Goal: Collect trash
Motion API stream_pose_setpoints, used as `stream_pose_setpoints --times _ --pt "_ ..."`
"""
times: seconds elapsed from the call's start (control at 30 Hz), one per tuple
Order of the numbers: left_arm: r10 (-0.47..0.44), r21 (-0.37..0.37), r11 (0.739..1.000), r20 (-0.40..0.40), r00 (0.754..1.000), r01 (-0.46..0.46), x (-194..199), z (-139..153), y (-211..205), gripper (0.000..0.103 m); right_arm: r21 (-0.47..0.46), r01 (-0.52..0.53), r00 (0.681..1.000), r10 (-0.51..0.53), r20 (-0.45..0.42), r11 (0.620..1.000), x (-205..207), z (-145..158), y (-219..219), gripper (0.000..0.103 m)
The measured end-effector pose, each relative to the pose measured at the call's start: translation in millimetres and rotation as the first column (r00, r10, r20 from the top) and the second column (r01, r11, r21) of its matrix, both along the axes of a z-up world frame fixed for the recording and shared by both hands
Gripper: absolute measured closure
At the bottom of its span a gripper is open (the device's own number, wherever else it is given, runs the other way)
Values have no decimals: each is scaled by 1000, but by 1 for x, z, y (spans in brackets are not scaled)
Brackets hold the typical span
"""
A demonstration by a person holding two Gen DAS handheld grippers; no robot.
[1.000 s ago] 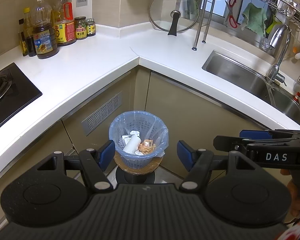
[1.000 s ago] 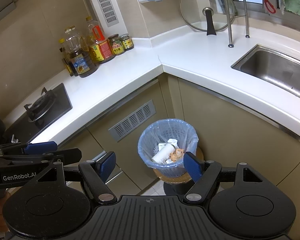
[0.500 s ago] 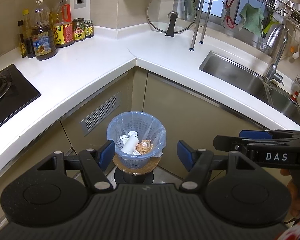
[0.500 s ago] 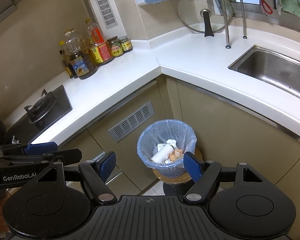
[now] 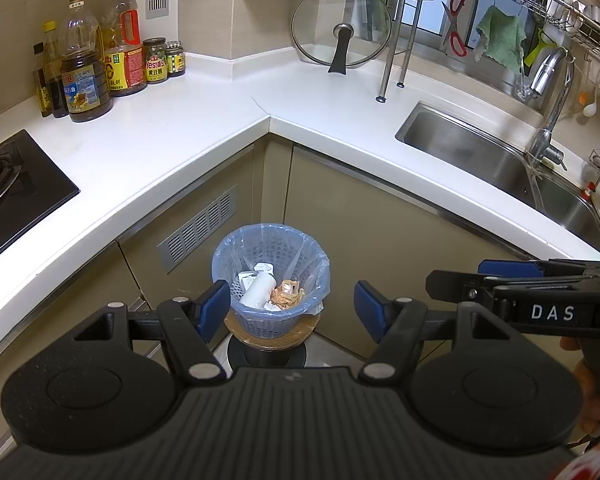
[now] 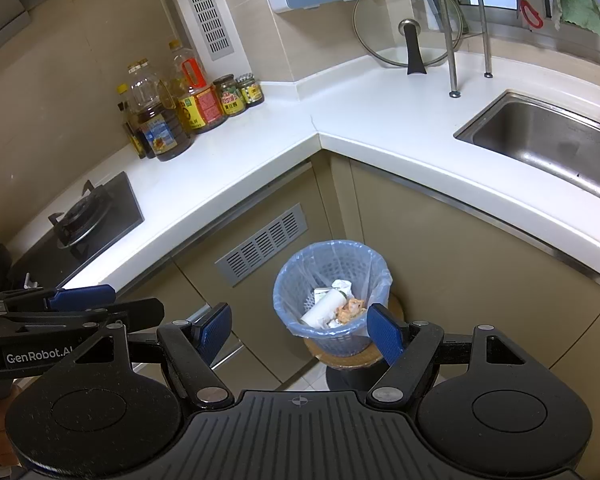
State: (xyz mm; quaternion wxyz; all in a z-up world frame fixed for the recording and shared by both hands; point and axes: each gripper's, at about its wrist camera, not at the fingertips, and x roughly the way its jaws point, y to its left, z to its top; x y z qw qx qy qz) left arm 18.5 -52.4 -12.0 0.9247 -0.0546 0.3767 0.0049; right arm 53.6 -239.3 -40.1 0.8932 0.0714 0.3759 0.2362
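A blue mesh trash basket lined with a clear bag stands on a round wooden stool in the counter corner. It holds a white cup, crumpled paper and orange scraps. It also shows in the right wrist view. My left gripper is open and empty, high above the basket. My right gripper is open and empty, also above the basket. Each gripper shows at the edge of the other's view.
A white L-shaped counter wraps the corner. Oil bottles and jars stand at the back left, a gas hob at left, a steel sink with tap at right, a glass lid against the wall.
Both grippers have drawn back and up a little, so the basket looks smaller and more of the counter shows. Both stay open and empty.
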Motion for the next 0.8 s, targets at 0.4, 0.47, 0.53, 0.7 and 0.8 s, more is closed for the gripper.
stream_pose_setpoints --times 0.4,0.47,0.53,0.7,0.8 --pt "-2 0 1000 0 1000 2 0 0 1 37 1 0 1000 0 1 1000 -1 -1 0 29" --pt "-2 -1 1000 0 1000 2 0 0 0 37 2 3 1000 -3 0 1000 -1 -1 -1 29" --pt "-4 0 1000 1 1000 4 0 0 -1 37 2 5 1000 -5 1 1000 -2 0 -1 29" --pt "-4 0 1000 1 1000 4 0 -1 -2 37 3 9 1000 -9 1 1000 -4 0 -1 29" --pt "-3 0 1000 0 1000 3 0 -1 -2 37 3 10 1000 -10 1 1000 -4 0 -1 29"
